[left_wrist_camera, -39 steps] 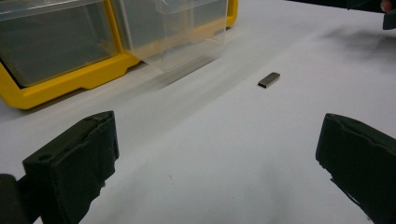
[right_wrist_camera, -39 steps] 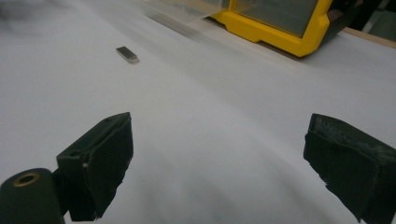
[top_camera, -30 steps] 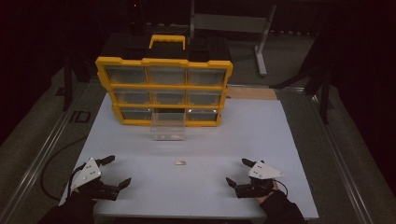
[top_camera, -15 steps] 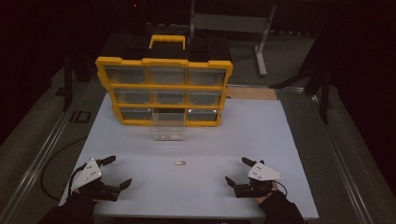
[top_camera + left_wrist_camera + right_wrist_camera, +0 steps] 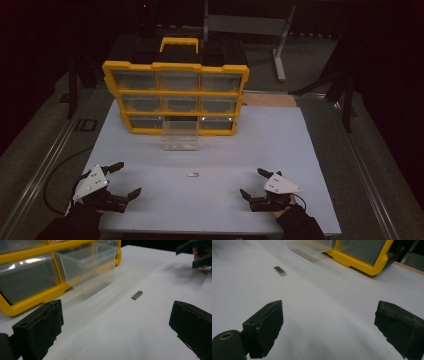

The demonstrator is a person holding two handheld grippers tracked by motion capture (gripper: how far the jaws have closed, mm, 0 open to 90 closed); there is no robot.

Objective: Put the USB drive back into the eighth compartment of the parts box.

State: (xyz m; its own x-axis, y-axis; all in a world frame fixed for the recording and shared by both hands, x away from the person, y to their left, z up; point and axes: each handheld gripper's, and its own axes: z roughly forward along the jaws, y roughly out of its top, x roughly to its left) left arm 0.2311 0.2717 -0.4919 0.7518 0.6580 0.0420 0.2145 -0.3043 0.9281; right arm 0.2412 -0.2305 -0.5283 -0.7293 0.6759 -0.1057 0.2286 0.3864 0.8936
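A: Where is the small metal piece (image 5: 193, 174)?

B: It lies flat on the white counter (image 5: 280, 145), roughly midway between the two grippers and a little farther out than either. In the left gripper view it shows as a short grey bar (image 5: 137, 295) beyond the fingers, towards the right one.

A: And the grippers?

B: The left gripper (image 5: 124, 180) rests low at the near left of the counter, its fingers (image 5: 40, 325) spread wide with nothing between them. The right gripper (image 5: 254, 183) sits at the near right, its fingers (image 5: 265, 326) just as wide and empty. Both are well apart from the piece.

A: What stands behind it?

B: A yellow organiser (image 5: 176, 97) with a handle on top and three rows of clear drawers, upright at the far side of the counter. One clear drawer (image 5: 180, 135) from the middle of the bottom row is pulled out towards the person, its front resting on the counter. The metal piece lies near the front of that drawer, apart from it

A: Anything in the drawer?

B: I cannot tell; it looks see-through and too dim to judge
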